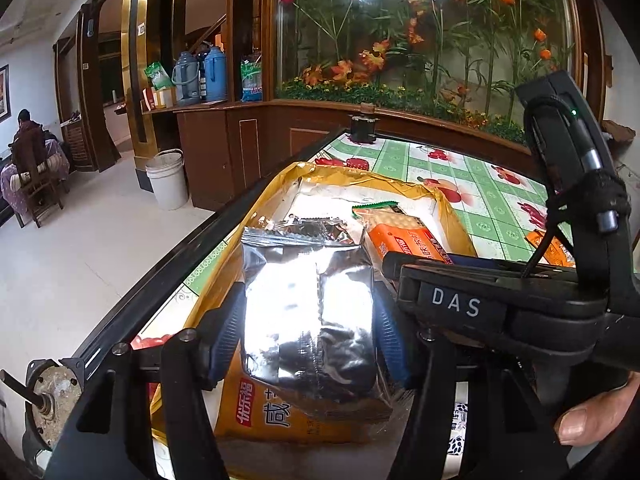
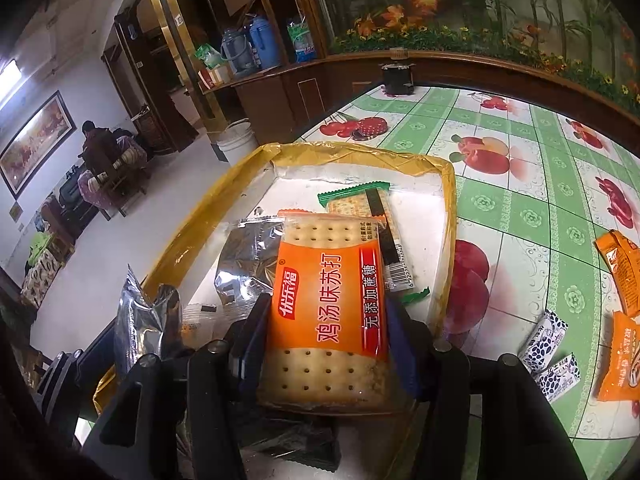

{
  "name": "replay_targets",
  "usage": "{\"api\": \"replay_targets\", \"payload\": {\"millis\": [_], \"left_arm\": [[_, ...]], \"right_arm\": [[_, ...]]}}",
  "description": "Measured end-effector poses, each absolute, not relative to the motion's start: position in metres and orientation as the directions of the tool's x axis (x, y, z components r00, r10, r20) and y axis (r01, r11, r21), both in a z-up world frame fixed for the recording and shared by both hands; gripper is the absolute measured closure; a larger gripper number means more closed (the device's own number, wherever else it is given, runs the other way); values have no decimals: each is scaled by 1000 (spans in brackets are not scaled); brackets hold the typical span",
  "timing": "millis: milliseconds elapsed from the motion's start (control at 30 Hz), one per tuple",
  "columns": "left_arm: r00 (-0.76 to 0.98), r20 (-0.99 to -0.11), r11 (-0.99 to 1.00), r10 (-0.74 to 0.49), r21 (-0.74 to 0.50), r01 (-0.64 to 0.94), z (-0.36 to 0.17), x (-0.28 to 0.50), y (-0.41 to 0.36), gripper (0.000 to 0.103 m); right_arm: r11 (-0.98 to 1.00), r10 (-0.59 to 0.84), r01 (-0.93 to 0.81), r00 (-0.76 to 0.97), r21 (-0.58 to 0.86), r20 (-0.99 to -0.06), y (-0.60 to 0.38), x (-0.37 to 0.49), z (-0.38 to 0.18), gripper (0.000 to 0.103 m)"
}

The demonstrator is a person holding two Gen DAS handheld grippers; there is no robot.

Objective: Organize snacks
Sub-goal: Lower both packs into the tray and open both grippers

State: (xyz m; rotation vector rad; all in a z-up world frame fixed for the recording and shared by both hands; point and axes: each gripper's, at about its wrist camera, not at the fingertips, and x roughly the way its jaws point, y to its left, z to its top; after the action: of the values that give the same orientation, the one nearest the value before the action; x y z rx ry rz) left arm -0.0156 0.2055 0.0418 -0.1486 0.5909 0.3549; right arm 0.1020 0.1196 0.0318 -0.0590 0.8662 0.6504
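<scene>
My left gripper (image 1: 308, 344) is shut on a silver foil packet (image 1: 308, 288), blue pads against both sides, above a yellow snack packet (image 1: 272, 424). That foil packet also shows at the left of the right wrist view (image 2: 136, 320). My right gripper (image 2: 328, 344) is shut on an orange soda-cracker packet (image 2: 328, 304), held over a white tray with a yellow taped rim (image 2: 360, 156). In the tray lie a green-edged cracker packet (image 2: 360, 208) and another silver packet (image 2: 248, 256). The right gripper's black housing (image 1: 456, 304) crosses the left wrist view beside the tray rim (image 1: 332, 172).
Loose orange packets (image 2: 620, 268) and small white dotted candies (image 2: 544, 340) lie on the fruit-print tablecloth (image 2: 520, 200) to the right of the tray. A small black stand (image 2: 396, 76) sits at the far edge. Left of the table are a white bucket (image 1: 166, 178) and a seated person (image 1: 28, 140).
</scene>
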Motion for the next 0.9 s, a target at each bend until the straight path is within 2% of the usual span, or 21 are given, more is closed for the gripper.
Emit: {"api": "replay_targets", "payload": {"millis": [333,900], "left_arm": [[798,-512,934,318,24,-356,47,-18,192,32],[806,-489,934,333,53,-354,50,-19,186,31]], "right_arm": [[803,528,-550,478,229,-702,111,100,43,44],[800,554,-533,481,274,-680,89,92,61,44]]}}
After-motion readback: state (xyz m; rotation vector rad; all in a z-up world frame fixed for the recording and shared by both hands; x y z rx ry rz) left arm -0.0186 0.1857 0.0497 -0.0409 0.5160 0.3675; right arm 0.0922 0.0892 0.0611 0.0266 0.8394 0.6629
